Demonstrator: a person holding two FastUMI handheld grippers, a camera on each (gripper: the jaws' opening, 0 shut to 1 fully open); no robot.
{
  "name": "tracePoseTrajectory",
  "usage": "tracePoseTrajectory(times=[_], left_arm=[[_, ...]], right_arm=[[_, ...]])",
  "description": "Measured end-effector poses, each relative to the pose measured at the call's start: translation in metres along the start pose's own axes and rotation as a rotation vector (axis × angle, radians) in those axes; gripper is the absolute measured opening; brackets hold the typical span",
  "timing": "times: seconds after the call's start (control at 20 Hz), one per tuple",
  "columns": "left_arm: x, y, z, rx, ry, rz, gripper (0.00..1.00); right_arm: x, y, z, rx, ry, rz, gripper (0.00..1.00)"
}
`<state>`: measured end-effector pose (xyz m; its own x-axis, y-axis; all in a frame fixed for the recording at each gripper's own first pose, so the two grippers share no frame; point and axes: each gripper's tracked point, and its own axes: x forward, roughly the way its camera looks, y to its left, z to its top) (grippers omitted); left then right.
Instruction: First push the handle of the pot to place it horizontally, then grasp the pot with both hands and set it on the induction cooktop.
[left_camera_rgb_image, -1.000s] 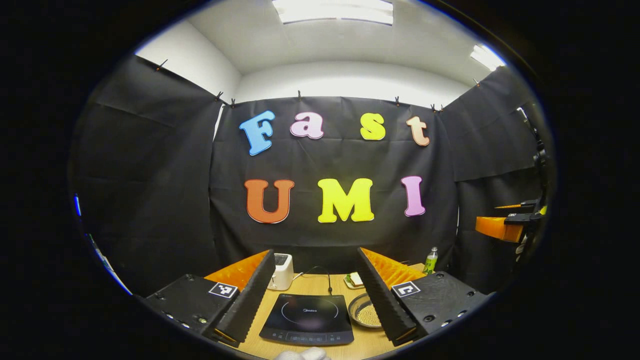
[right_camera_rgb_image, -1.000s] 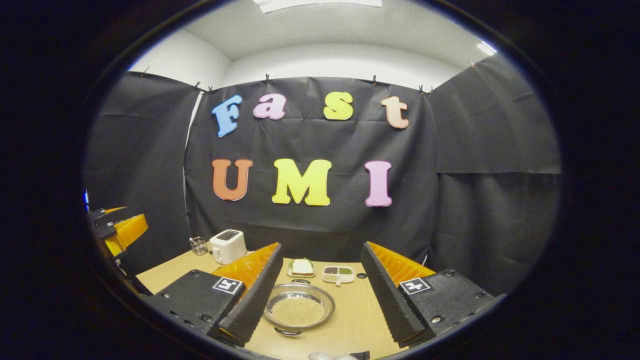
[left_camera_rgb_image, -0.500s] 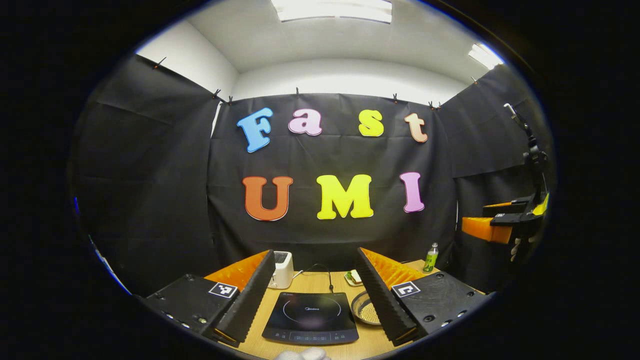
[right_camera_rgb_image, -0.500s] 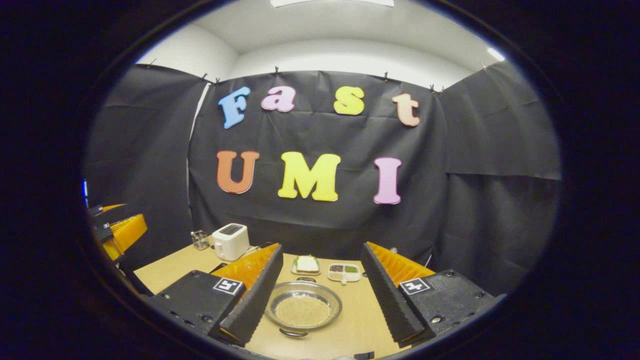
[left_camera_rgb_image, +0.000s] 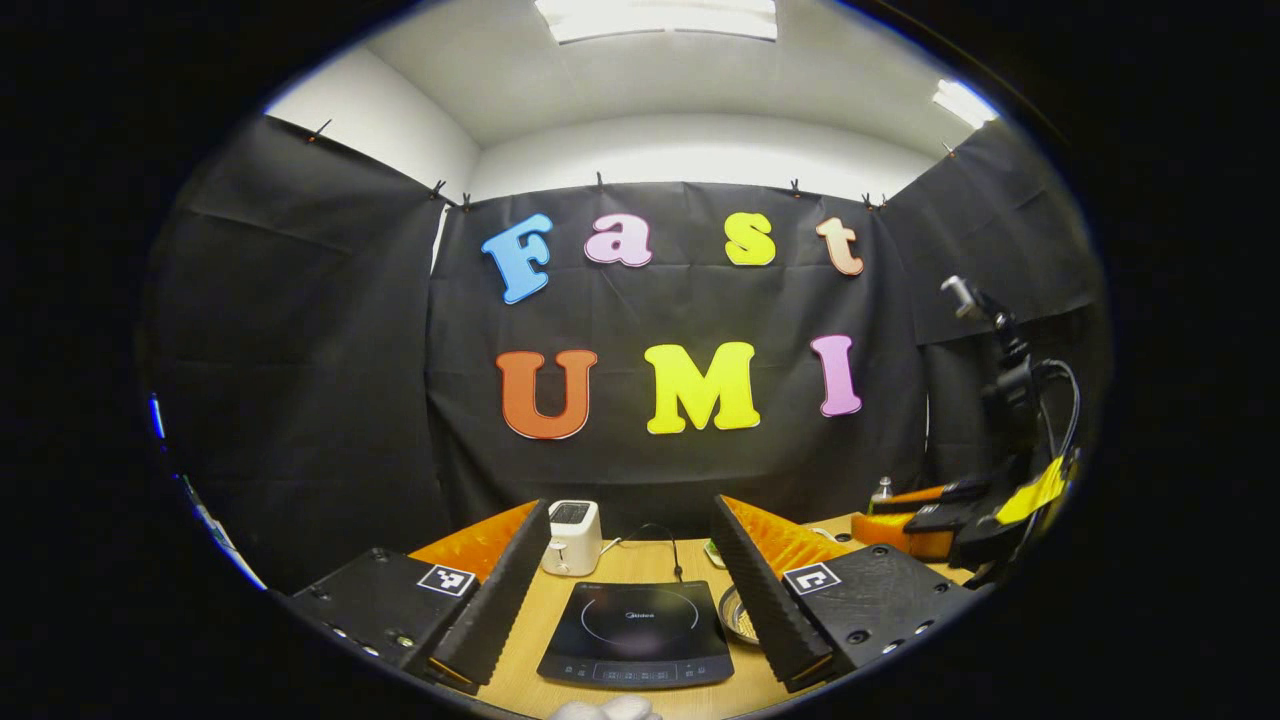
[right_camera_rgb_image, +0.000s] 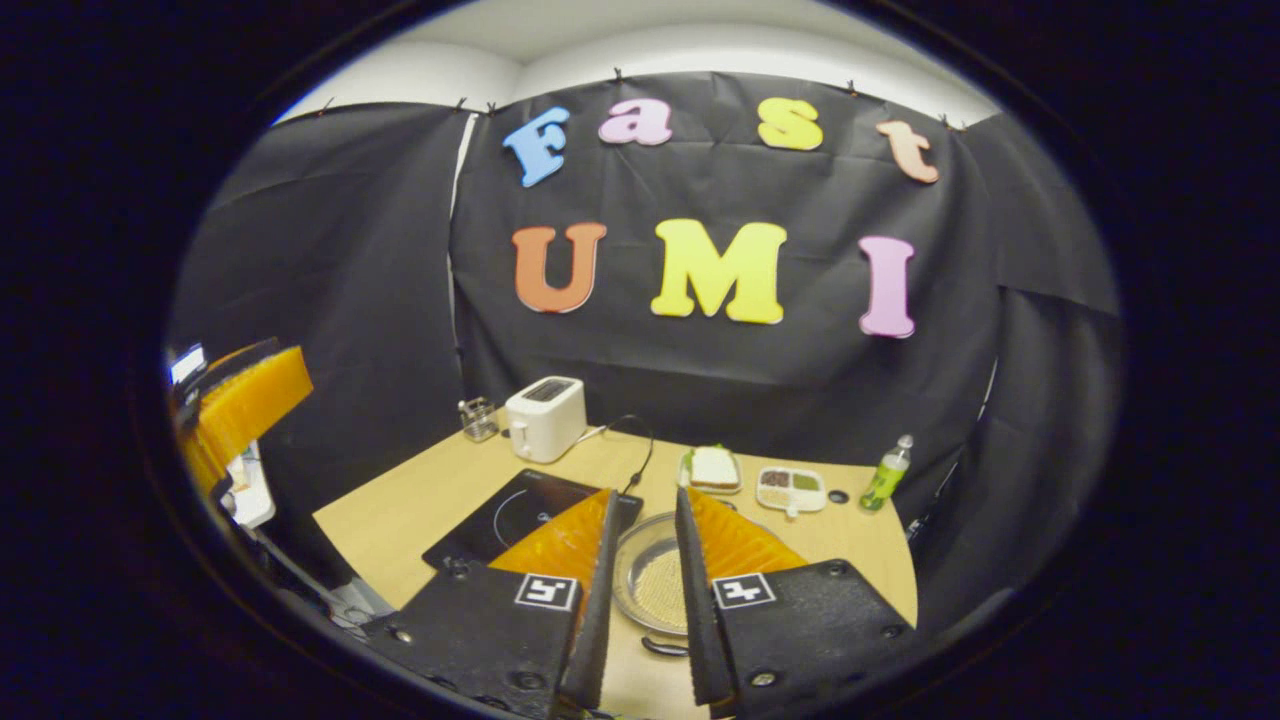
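The pot (right_camera_rgb_image: 650, 590) is a shallow steel pan with pale grains inside, standing on the wooden table (right_camera_rgb_image: 420, 500) to the right of the black induction cooktop (right_camera_rgb_image: 500, 515). One dark handle (right_camera_rgb_image: 665, 648) points toward me. My right gripper (right_camera_rgb_image: 645, 492) hovers above the pot's near side, fingers drawn together to a narrow slit with nothing between them. My left gripper (left_camera_rgb_image: 630, 520) is open above the cooktop (left_camera_rgb_image: 640, 625), and the pot's rim (left_camera_rgb_image: 735, 618) peeks past its right finger. Each view shows the other gripper at its edge: the right gripper (left_camera_rgb_image: 925, 515), the left gripper (right_camera_rgb_image: 240, 400).
A white toaster (right_camera_rgb_image: 545, 415) and a small glass holder (right_camera_rgb_image: 478, 418) stand at the back of the table. A sandwich plate (right_camera_rgb_image: 712, 468), a divided dish (right_camera_rgb_image: 790, 488) and a green bottle (right_camera_rgb_image: 887, 475) sit behind the pot. The cooktop's cord (right_camera_rgb_image: 640, 445) runs back.
My right gripper has closed from wide open to a narrow slit, dropped lower and tilted down toward the pot. The left gripper has barely shifted and stays open.
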<state>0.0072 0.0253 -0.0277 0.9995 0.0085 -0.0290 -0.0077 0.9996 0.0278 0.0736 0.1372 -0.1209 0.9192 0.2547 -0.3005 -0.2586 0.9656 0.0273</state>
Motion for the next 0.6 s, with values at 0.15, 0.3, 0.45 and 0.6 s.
tracePoseTrajectory(times=[0.15, 0.3, 0.45, 0.6], left_arm=[[-0.001, 0.003, 0.0, 0.0, -0.002, 0.009, 0.96], [-0.001, 0.005, -0.004, 0.01, 0.003, 0.017, 0.96], [0.002, 0.007, -0.005, 0.008, 0.007, 0.024, 0.96], [0.004, 0.009, -0.006, 0.011, 0.017, 0.023, 0.96]], right_arm=[[0.028, 0.007, -0.052, 0.019, 0.132, 0.025, 0.12], [0.049, 0.016, -0.111, 0.04, 0.265, 0.057, 0.01], [0.067, 0.024, -0.163, 0.055, 0.383, 0.07, 0.01], [0.076, 0.024, -0.204, 0.057, 0.475, 0.065, 0.04]])
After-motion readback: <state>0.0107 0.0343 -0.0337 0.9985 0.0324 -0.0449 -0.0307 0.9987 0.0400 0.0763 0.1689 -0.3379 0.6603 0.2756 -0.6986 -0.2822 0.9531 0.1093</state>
